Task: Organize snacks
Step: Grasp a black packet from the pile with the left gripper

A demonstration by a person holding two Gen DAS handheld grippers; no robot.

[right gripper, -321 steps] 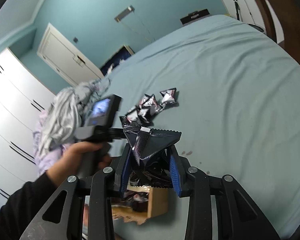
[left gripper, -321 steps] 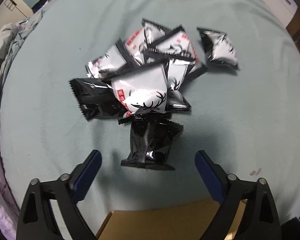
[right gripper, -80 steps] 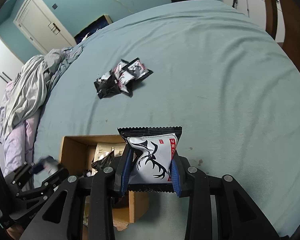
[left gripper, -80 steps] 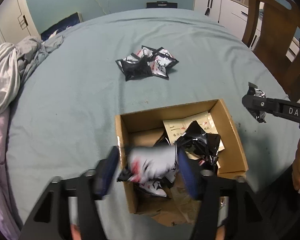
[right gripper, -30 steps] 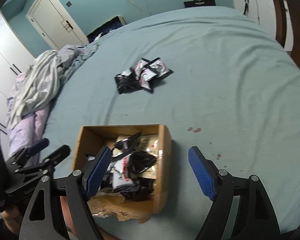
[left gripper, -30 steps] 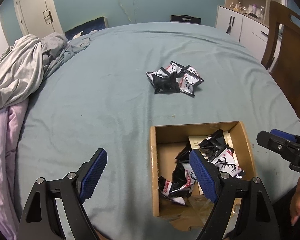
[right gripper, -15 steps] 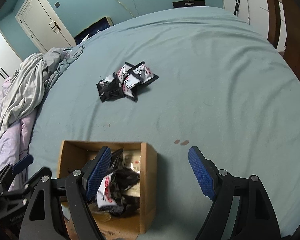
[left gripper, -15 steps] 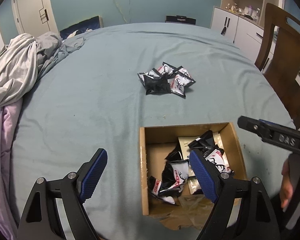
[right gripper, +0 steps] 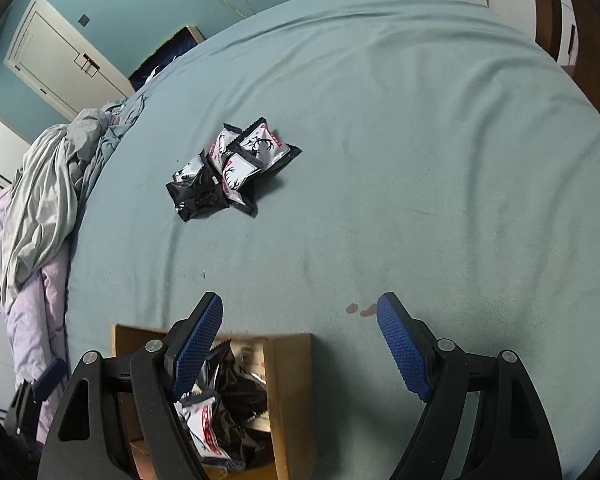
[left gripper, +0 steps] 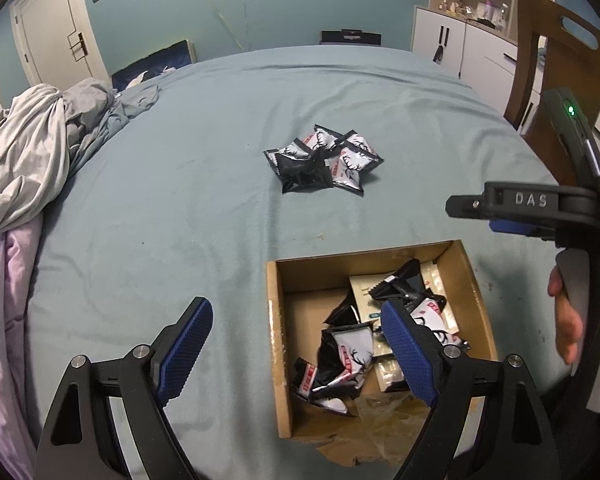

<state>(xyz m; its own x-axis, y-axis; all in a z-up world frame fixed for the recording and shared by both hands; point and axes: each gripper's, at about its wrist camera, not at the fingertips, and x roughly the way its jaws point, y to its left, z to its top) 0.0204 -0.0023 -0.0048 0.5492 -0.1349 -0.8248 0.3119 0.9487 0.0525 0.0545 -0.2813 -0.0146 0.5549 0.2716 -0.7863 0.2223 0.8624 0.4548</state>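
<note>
Presently, inspected from near to far.

Left gripper (left gripper: 296,344): I hold it with jaws spread wide and nothing between them; its right pad hangs over the box, its left pad over bare sheet.

Right gripper (right gripper: 300,340): jaws likewise wide apart and empty; its left pad overhangs the box's far rim, its right pad is over bare sheet.

Cardboard box (left gripper: 274,344): nearest item, open-topped, directly under both grippers; several packets (left gripper: 350,350) lie loose inside.

Bed sheet (left gripper: 180,184): blue-green, bare between box and pile; two small brown spots sit just right of the box.

Snack pile (left gripper: 324,162): the remaining packets, well beyond the box, overlapping in one cluster of black and white wrappers. From my left gripper it lies straight ahead; from my right gripper, ahead and to the left.

Long axis: the cluster runs roughly left to right in the left view; a black packet (right gripper: 198,196) lies on its near-left edge.

Nearer hand: I cannot tell; both are well apart from the pile.

Judgement: either gripper must reach forward across bare sheet for the next pick.

Far left: crumpled bedding (left gripper: 24,152), clear of the route.
</note>
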